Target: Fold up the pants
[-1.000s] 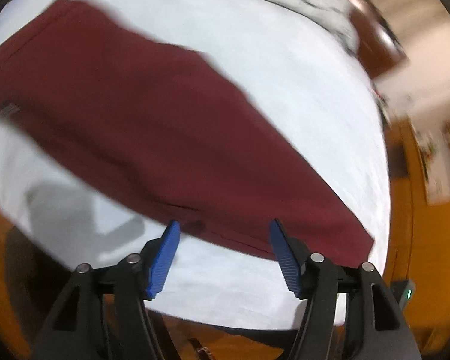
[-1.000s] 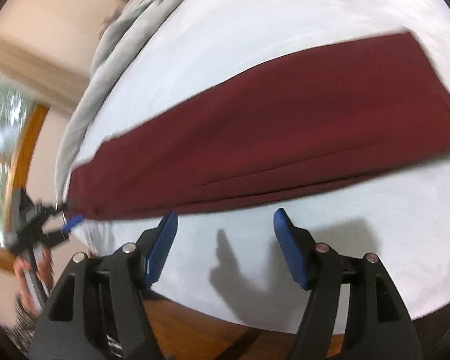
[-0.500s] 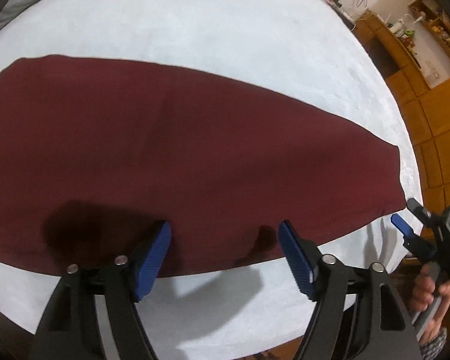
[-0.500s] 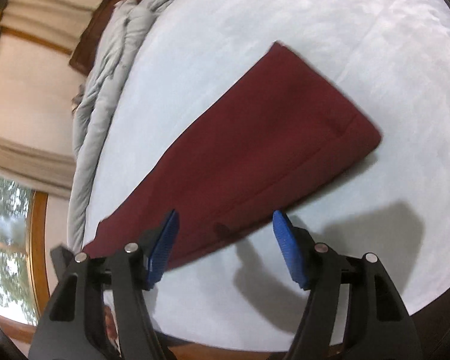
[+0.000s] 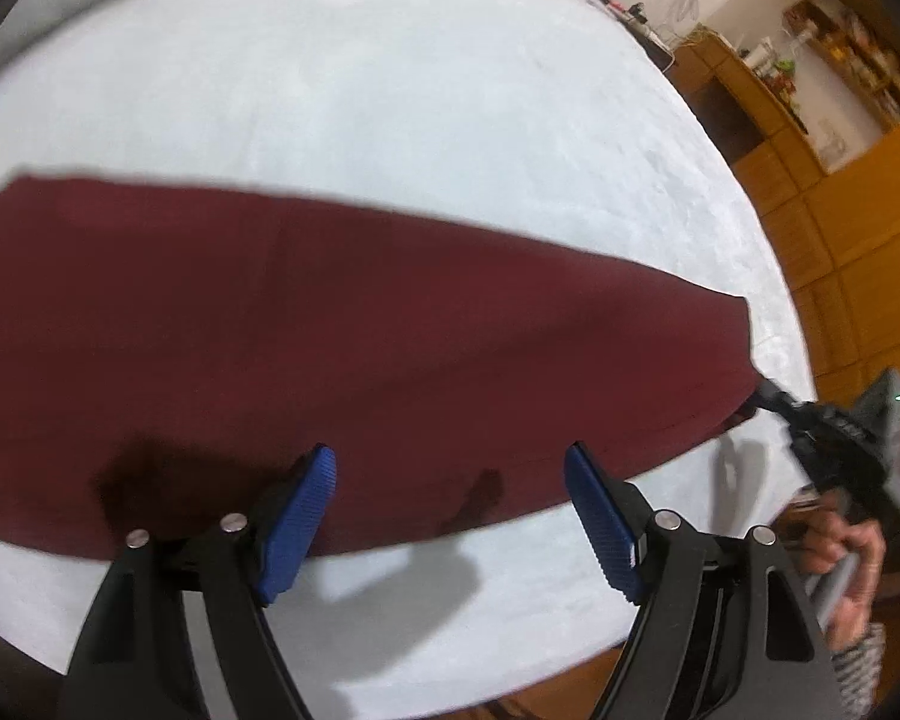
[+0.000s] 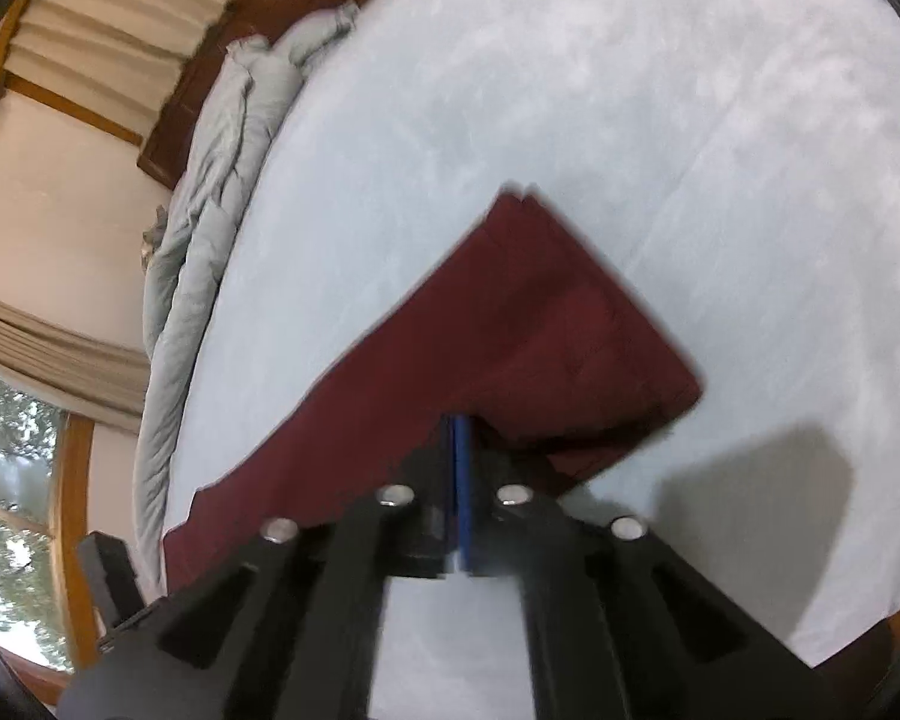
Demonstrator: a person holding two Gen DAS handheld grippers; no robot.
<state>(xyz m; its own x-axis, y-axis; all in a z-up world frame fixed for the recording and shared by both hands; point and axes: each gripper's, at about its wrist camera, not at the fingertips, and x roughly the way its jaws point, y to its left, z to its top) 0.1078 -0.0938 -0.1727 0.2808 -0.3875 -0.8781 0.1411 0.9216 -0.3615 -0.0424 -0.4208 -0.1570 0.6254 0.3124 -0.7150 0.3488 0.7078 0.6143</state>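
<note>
Dark red pants [image 5: 354, 336] lie folded lengthwise across a white bed; they also show in the right wrist view [image 6: 528, 348]. My left gripper [image 5: 450, 480] is open, its blue pads just above the pants' near edge. My right gripper [image 6: 459, 450] is shut on the near edge of the pants close to the leg end, where the cloth bunches up slightly. In the left wrist view the right gripper [image 5: 774, 399] touches the right end corner of the pants.
The white bed sheet [image 5: 420, 90] extends far behind the pants. A grey rolled blanket [image 6: 210, 192] lies along the bed's far edge by a wooden headboard. Wooden cabinets [image 5: 858, 228] stand to the right. A window [image 6: 12, 510] is at the left.
My right gripper has moved onto the pants' leg end and closed on the cloth. My left gripper stays open over the near edge, little moved.
</note>
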